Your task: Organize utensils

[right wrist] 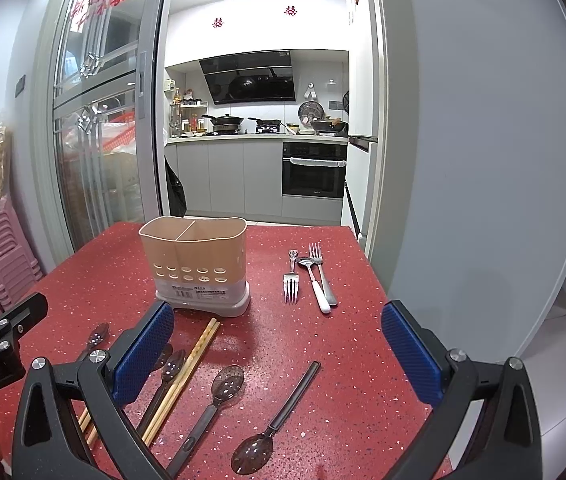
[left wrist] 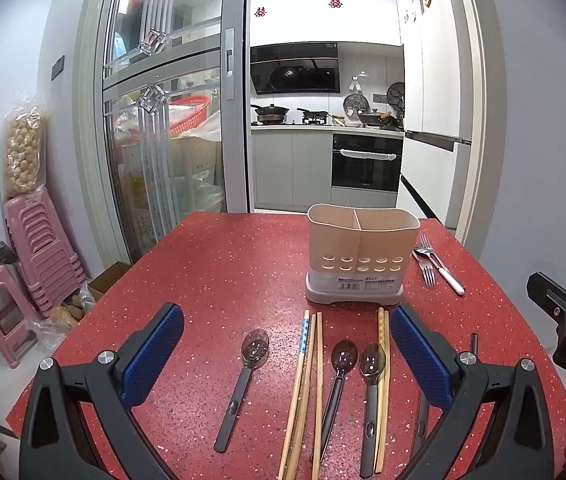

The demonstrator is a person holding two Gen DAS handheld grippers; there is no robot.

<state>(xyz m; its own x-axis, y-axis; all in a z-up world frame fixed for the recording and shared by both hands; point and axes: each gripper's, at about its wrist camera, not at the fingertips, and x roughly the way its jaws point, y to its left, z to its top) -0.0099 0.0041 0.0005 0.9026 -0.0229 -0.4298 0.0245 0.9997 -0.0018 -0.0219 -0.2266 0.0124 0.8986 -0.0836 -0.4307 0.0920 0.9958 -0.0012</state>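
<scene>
Both tools are held spread wide and empty above the red speckled table [left wrist: 219, 264]: the left gripper [left wrist: 287, 344] over the near row of cutlery, the right gripper [right wrist: 279, 344] further toward 3 o'clock. The two-compartment caddy [left wrist: 359, 256] stands upright at 12 o'clock of the left view and appears to hold nothing yet, so the sorting is judged not begun.

The chopsticks [left wrist: 303, 392] lie in a tight, partly crossed bundle between dark translucent spoons [left wrist: 371, 376]; a second pair [left wrist: 382, 360] lies just beside or under a spoon's handle. A pinch there could take up two pieces at once, or roll a stick aside. The thin sticks may also slip or swivel between the wide pads.

At 1 o'clock of the right view, two forks [right wrist: 291, 280] and a white-handled spoon [right wrist: 315, 280] lie touching one another, so one could be dragged by another. One dark spoon [right wrist: 275, 420] lies reversed, bowl toward the camera. Beyond the table's left edge, stacked pink stools [left wrist: 43, 248] are seen, well apart.
</scene>
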